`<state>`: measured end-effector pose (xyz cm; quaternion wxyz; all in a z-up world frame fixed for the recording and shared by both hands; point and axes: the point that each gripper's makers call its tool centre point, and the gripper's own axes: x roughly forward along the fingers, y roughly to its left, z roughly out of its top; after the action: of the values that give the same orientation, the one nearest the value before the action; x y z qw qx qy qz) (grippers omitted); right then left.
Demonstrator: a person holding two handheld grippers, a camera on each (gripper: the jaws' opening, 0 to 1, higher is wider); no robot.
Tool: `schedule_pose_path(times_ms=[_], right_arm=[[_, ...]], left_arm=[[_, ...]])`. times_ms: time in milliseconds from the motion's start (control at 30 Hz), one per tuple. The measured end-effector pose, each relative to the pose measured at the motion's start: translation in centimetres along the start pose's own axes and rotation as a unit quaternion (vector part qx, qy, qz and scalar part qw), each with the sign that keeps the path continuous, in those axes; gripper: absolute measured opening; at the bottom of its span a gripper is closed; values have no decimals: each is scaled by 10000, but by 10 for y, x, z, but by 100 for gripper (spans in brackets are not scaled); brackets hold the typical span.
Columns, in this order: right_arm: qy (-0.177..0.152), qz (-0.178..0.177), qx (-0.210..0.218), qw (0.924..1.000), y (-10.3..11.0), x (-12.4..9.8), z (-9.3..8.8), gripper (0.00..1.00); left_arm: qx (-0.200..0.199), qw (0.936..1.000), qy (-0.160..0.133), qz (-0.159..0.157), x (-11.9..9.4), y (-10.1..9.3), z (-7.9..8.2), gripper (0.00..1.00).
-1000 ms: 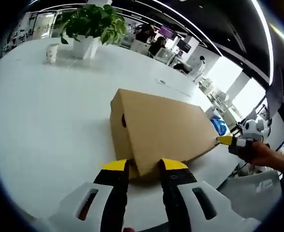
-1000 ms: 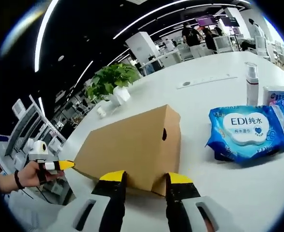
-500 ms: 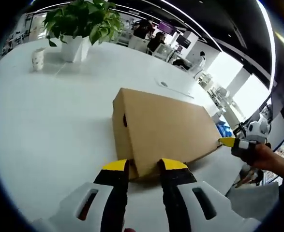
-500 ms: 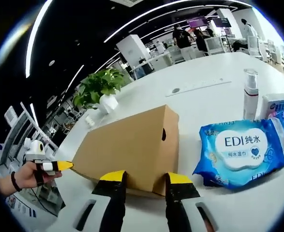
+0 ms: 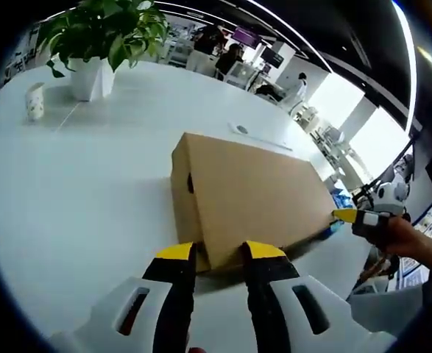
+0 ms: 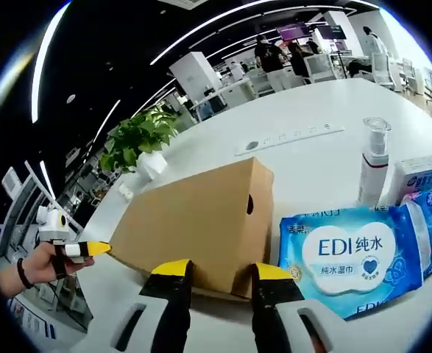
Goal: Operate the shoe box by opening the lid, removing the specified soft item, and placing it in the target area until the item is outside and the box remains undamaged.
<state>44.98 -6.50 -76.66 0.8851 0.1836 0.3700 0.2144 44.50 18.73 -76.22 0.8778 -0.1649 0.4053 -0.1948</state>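
Box (image 5: 252, 195) sits mid-frame on the table (image 5: 68, 191), lid seemingly just starting to lift. Left gripper (image 5: 221, 253) and right gripper (image 6: 219, 269) each pinch a front lid corner at frame bottom. Soft item not visible; removal and placing remain

The box (image 5: 252, 198) is plain brown cardboard, matt and smooth. The counter (image 5: 76, 184) is white, smooth, with a faint sheen. At the lower right of the right gripper view, the wipes pack (image 6: 352, 257) is glossy blue plastic film. The bottle (image 6: 374, 165) beside it looks like clear plastic.
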Motion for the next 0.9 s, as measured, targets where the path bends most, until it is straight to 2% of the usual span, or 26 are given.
schedule_pose_path(times_ms=[233, 333, 400, 500, 633, 900], right_arm=[[27, 96, -101, 9999, 0, -2, 1, 29], [-107, 357, -50, 9993, 3, -10, 3, 32], [-166, 381, -54, 9991, -2, -22, 3, 39], [-217, 199, -272, 9992, -23, -48, -2, 39], [-455, -86, -42, 9989, -53, -85, -4, 39], [-724, -456, 33, 9963, -85, -145, -14, 40]], left_arm=[[-45, 10000, -19, 72, -2, 0, -1, 25], [-111, 9998, -120, 73, -7, 0, -3, 25], [-23, 9997, -242, 99, -14, -1, -3, 27], [75, 9993, -337, 148, -25, -1, -6, 27], [300, 9990, -292, 157, -39, -5, -17, 31], [728, 9970, -257, 101, -62, -29, -37, 36]])
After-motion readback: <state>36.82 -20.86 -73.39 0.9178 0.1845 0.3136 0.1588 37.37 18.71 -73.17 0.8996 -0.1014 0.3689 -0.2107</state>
